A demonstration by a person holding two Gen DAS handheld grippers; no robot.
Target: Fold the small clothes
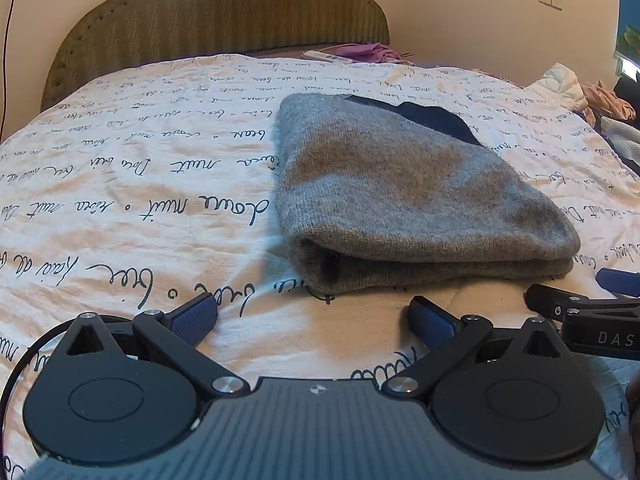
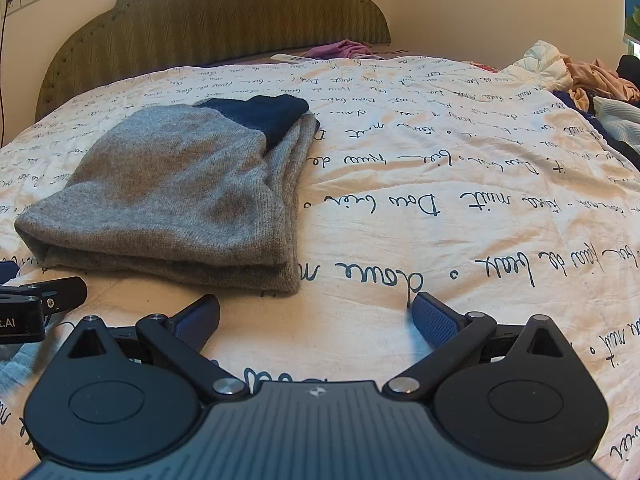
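Lying folded on the bed (image 1: 140, 184), the grey sweater (image 1: 400, 184) shows a dark blue piece (image 2: 260, 116) at its far end. Its near edge sits just beyond both grippers, touching neither. The left gripper (image 1: 312, 320) and right gripper (image 2: 316, 318) hover side by side, jaws spread wide and holding nothing.

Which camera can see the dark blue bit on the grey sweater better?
The right wrist view shows it best: the dark blue part lies open at the far end of the folded grey sweater, above the grey layers. The left wrist view catches only a narrower strip past the sweater's far edge.
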